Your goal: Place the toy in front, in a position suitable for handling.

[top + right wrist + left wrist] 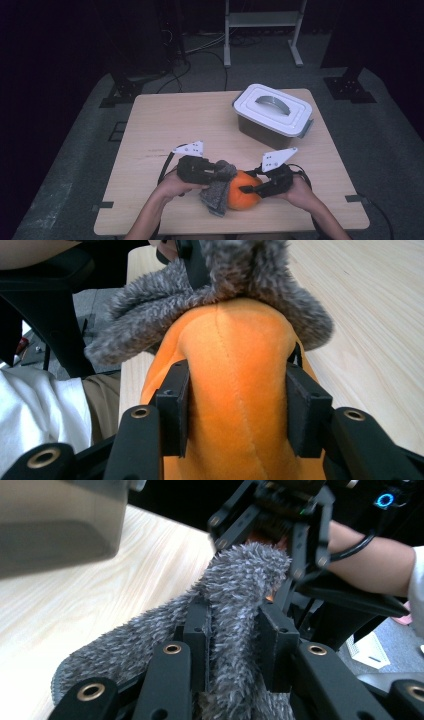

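Observation:
An orange plush ball sits near the table's front edge, with a grey fuzzy cloth draped over its left side. My left gripper comes in from the left and is shut on the grey cloth; a fold of it is pinched between the pads. My right gripper comes in from the right and is shut on the orange plush, whose body bulges between the two pads. In the right gripper view the grey cloth caps the far end of the plush.
A dark box with a white lid and grey handle stands at the back right of the wooden table. A pale metal stand and cables lie on the floor behind. The person's forearms enter from the bottom.

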